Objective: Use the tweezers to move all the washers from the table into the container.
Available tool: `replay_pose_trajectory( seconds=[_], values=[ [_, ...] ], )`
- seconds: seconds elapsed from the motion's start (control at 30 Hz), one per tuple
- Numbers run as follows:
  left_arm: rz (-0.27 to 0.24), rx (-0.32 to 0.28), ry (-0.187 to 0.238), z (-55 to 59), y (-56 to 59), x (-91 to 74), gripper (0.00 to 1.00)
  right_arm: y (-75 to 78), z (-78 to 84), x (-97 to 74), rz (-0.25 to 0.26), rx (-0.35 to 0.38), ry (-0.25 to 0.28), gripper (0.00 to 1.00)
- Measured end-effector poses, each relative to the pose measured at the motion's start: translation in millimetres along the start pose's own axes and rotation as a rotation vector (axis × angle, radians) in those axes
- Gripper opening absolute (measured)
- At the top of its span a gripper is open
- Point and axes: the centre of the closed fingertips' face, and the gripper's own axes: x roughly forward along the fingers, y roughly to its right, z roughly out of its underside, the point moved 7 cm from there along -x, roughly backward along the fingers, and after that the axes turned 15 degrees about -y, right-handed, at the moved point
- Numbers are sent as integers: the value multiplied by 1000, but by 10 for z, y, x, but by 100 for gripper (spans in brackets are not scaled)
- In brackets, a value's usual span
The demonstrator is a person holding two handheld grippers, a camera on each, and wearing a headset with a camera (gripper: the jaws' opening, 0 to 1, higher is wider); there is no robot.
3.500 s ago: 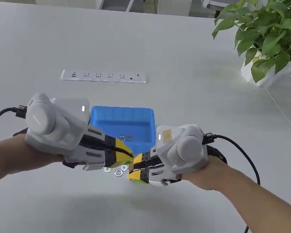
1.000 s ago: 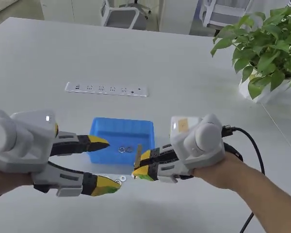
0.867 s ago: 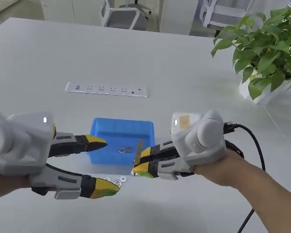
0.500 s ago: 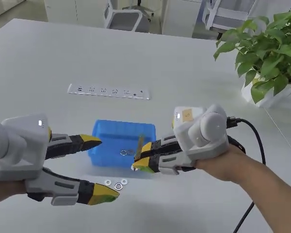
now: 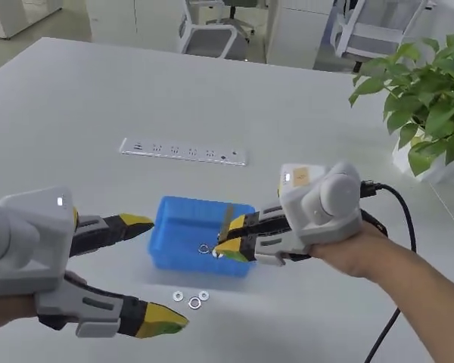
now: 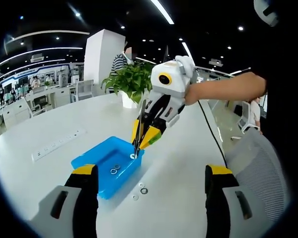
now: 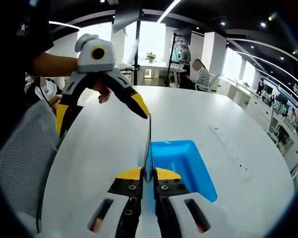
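Washers (image 5: 193, 299): three lie on the table (image 5: 98, 98), just beside the container's near wall; at least two more sit inside it.
Container (image 5: 174, 261): blue, open-topped, between the two grippers.
Tweezers (image 5: 226, 218): tips lowered into the container; possibly holding a washer, too small to tell.
Right gripper (image 5: 228, 240): jaws together, clamped on the tweezers.
Left gripper (image 5: 165, 272): jaws wide apart, holding nothing, left of the container.

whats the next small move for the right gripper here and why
Probably ease the right gripper open slightly so the tweezers drop what looks like a washer at their tips: they hang over the blue container. Three washers lie on the table, to fetch next.
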Motion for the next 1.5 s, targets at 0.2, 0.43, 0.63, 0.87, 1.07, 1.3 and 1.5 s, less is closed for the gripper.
replay_pose_trajectory(
  seconds=[0.2, 0.43, 0.63, 0.87, 1.07, 1.3, 1.5],
  values=[
    [-10, -16, -8, 30, -10, -22, 99, 127, 59, 87, 5, -10, -9, 8],
    [-26, -23, -2, 28, -43, -46, 99, 240, 96, 168, 7, -10, -5, 8],
    [-31, -30, 3, 18, -64, -40, 99, 327, 133, 277, 3, -15, -6, 8],
    [-32, -37, -3, 32, -100, -35, 99, 415, 186, 402, 1, -7, -5, 8],
    [-35, -34, 3, 28, -142, -35, 99, 484, 238, 496, 4, -4, -12, 8],
    [-31, -40, -5, 42, -158, -2, 99, 542, 271, 607, 14, 6, -17, 8],
    [-29, -40, -4, 35, -189, 20, 99, 583, 294, 688, 14, 8, -26, 9]
  ],
)
